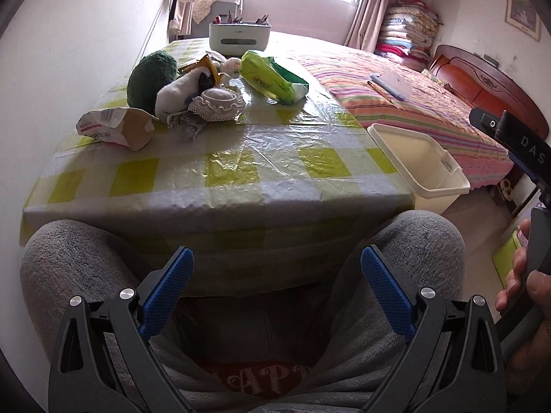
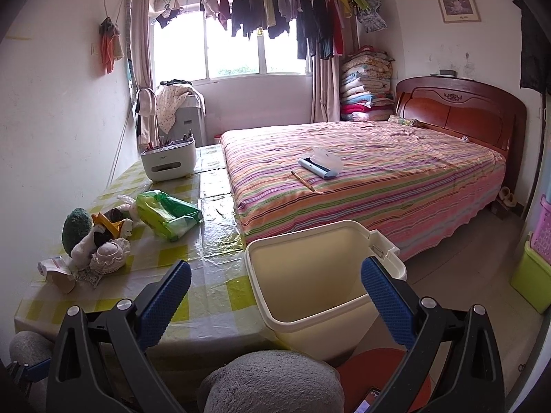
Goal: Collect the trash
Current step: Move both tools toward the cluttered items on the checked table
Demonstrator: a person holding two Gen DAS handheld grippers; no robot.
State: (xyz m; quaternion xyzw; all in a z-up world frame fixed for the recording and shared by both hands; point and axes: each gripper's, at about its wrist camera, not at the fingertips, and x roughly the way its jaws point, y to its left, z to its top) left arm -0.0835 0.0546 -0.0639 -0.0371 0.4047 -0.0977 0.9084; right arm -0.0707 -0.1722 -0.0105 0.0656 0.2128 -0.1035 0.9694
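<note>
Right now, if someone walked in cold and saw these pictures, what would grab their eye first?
Probably the cluster of clutter on the green-checked table: a crumpled paper wrapper, a green tissue pack and soft toys, all at its far left. Next, the open cream bin standing at the table's right corner, beside the striped bed. Both grippers, left and right, hover with jaws open and empty.

Near half of table (image 1: 220,168) bare; clutter (image 1: 193,99) far-left; bin (image 2: 310,275) right.

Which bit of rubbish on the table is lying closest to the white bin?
The green wrapper; the crumpled paper package lies at the far side.
</note>
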